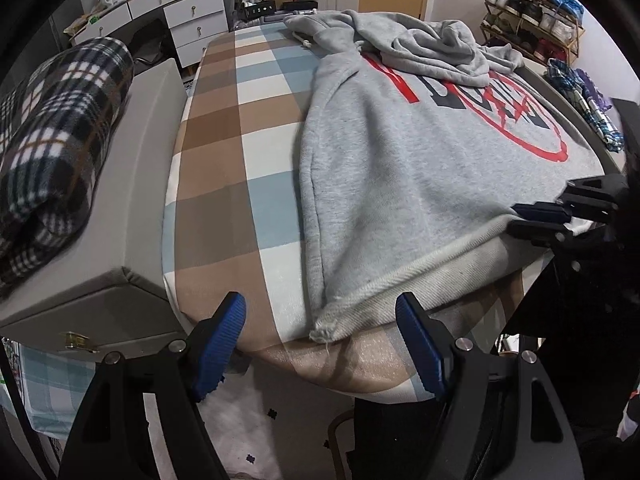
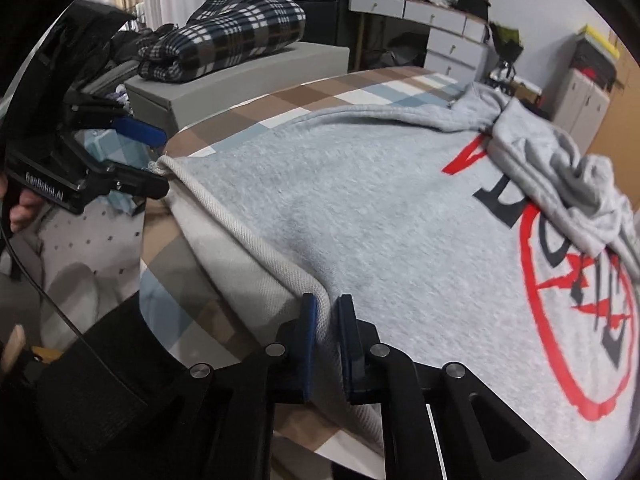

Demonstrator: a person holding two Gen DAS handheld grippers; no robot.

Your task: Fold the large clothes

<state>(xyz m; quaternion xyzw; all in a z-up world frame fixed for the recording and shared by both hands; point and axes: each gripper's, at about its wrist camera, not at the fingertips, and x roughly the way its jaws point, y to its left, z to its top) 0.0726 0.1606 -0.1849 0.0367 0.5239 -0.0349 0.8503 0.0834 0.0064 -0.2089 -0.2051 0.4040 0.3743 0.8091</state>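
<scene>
A grey hoodie point(image 1: 400, 160) point(image 2: 360, 220) with a red ring and dark letters lies flat on the checked cover point(image 1: 240, 140), its sleeve and hood bunched at the far end. Its ribbed hem point(image 1: 420, 276) point(image 2: 240, 232) hangs over the near edge. My left gripper point(image 1: 324, 328) point(image 2: 160, 160) stands open around the hem's left corner, with the blue pads apart from the cloth. My right gripper point(image 2: 327, 320) point(image 1: 516, 218) is shut on the hem near its right corner, and the ribbed cloth is pinched between its blue pads.
A plaid fleece blanket point(image 1: 52, 140) point(image 2: 224, 36) lies on a grey box point(image 1: 132, 208) left of the bed. White drawers point(image 1: 192, 20) with a kettle stand behind. A shoe rack point(image 1: 532, 16) and a checked cloth point(image 1: 584, 96) sit at the far right. The floor shows below the near edge.
</scene>
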